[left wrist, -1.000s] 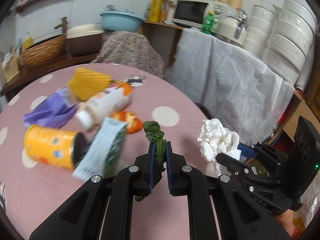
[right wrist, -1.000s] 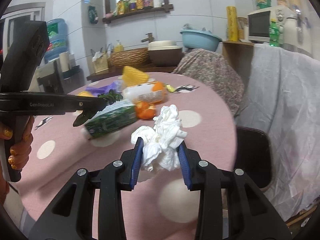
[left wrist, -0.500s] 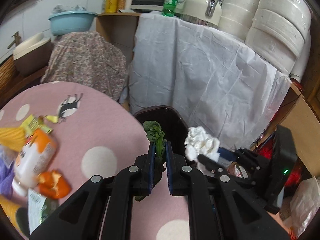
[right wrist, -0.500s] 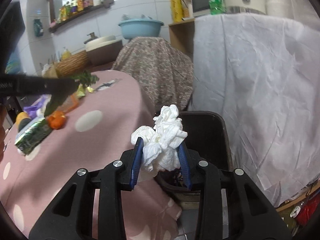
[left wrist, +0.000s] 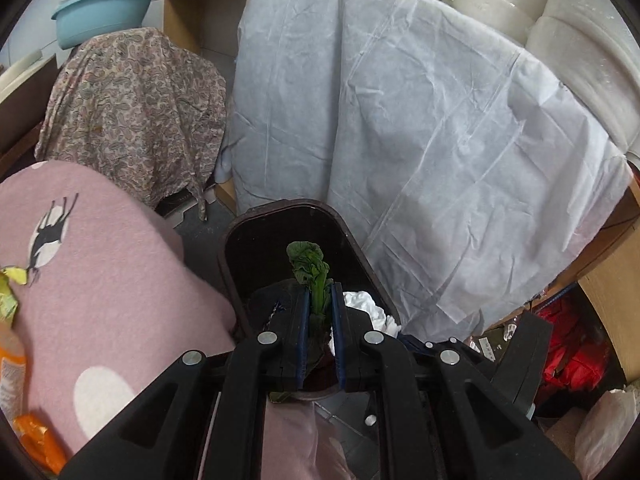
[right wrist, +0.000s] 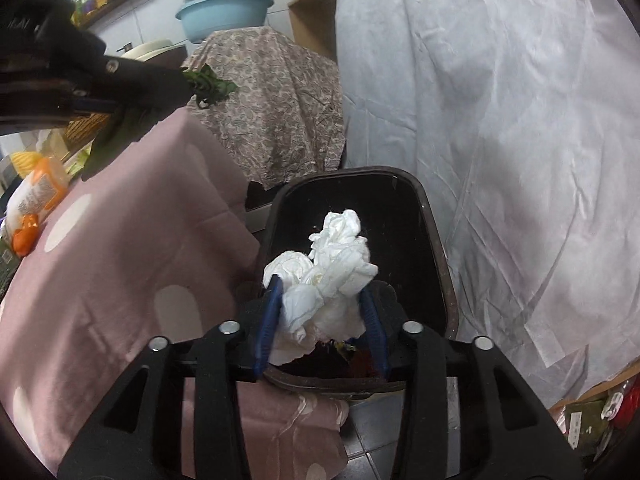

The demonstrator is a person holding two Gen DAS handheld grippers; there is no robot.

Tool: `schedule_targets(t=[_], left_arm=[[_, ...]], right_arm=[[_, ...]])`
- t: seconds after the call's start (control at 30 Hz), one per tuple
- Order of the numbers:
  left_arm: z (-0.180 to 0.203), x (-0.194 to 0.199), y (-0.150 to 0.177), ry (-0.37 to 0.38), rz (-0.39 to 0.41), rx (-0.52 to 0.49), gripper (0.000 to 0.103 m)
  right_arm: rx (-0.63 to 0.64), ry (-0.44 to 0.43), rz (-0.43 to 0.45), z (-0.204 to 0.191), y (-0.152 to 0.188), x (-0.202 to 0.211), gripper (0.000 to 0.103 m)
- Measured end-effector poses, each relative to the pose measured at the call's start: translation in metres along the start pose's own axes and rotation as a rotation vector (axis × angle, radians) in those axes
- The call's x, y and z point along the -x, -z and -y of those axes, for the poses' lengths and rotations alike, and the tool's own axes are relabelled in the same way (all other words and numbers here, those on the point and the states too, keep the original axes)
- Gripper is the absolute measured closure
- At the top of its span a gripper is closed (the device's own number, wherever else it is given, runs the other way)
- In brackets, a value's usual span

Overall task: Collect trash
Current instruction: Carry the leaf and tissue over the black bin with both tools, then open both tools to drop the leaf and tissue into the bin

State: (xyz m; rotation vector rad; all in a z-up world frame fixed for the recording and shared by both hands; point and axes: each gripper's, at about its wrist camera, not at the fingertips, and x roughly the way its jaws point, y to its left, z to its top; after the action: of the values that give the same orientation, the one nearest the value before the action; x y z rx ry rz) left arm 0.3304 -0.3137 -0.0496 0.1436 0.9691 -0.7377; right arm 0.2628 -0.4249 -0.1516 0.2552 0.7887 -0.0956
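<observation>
Your left gripper (left wrist: 319, 300) pinches the leaf (left wrist: 310, 268) and your right gripper (right wrist: 320, 300) clamps the tissue (right wrist: 326, 268), both over the bin (right wrist: 434, 240). The leaf hangs near the bin's table-side rim; released there, it may land outside.

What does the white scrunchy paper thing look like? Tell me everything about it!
The crumpled tissue is a white wad of soft, thin paper, scrunched into several lumpy folds. The right gripper pinches its lower part between two blue pads, and the puffy top sticks out past them. It hangs in the air right over the open dark trash bin, not yet dropped. Nothing but the gripper touches it.
</observation>
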Motion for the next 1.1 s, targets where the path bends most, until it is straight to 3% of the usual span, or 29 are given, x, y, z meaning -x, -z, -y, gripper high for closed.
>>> schedule_targets(t=[0.13, 0.4, 0.63, 0.67, 0.73, 0.77, 0.8, 0.97, 1.1], left_arm=[[0.002, -0.019, -0.009, 0.009, -0.023, 0.013, 0.092], [0.012, -0.051, -0.022, 0.015, -0.049, 0.015, 0.092], [0.021, -0.08, -0.029, 0.004, -0.089, 0.025, 0.09], [0.023, -0.083, -0.029, 0.0, -0.091, 0.022, 0.088], [0.025, -0.084, -0.03, -0.01, -0.088, 0.019, 0.071], [0.026, -0.083, -0.03, -0.017, -0.081, 0.017, 0.052], [0.026, -0.081, -0.03, -0.021, -0.069, 0.015, 0.042], [0.032, -0.06, -0.024, -0.049, -0.027, -0.028, 0.036], [0.032, -0.025, -0.011, -0.036, 0.039, -0.045, 0.024]], right_arm=[[-0.02, 0.013, 0.018, 0.005, 0.004, 0.0, 0.039], [-0.029, 0.01, 0.037, 0.005, 0.02, 0.02, 0.031], [-0.051, -0.003, 0.029, 0.006, 0.04, 0.037, 0.03], [-0.052, -0.007, 0.032, 0.006, 0.042, 0.04, 0.03], [-0.049, -0.005, 0.037, 0.007, 0.045, 0.044, 0.03], [-0.048, -0.001, 0.038, 0.007, 0.046, 0.046, 0.03], [-0.05, 0.001, 0.038, 0.007, 0.046, 0.049, 0.03], [-0.067, -0.004, 0.055, 0.009, 0.046, 0.062, 0.03], [-0.05, 0.004, 0.074, 0.003, 0.047, 0.073, 0.029]])
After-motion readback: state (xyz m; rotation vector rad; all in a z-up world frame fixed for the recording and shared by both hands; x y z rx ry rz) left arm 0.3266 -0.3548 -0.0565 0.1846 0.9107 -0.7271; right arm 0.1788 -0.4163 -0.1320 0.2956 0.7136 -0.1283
